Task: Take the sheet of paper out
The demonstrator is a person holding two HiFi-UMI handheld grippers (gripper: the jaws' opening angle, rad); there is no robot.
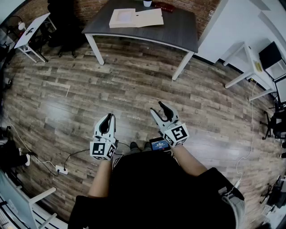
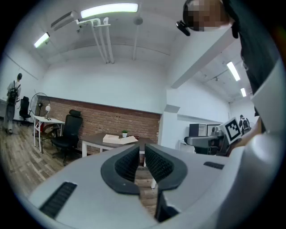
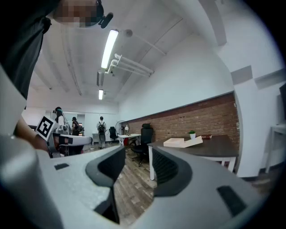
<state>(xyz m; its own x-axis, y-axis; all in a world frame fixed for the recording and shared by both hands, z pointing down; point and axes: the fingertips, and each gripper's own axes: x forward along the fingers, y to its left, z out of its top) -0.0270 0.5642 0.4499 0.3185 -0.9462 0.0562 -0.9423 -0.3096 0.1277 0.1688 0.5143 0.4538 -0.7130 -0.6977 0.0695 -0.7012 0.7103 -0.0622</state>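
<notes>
A shallow cream box (image 1: pixel 122 18) lies open on the dark table (image 1: pixel 178 33) at the far end of the room, with a flat cream lid or sheet (image 1: pixel 149 18) resting against its right side. I cannot tell a separate sheet of paper from here. Both grippers are held level near the person's waist, far from the table. My left gripper (image 1: pixel 107 117) has its jaws together with nothing in them. My right gripper (image 1: pixel 158 107) stands open and empty. The left gripper view shows the box (image 2: pixel 119 139) beyond the pads; in the right gripper view the box (image 3: pixel 183 142) sits past the wide gap.
Wooden floor lies between me and the table. A white desk (image 1: pixel 33 29) and black office chair (image 1: pixel 67 27) stand far left, another white desk (image 1: pixel 250 62) far right. A power strip (image 1: pixel 61 169) with cables lies left of my feet. A small potted plant (image 1: pixel 147 3) sits on the table.
</notes>
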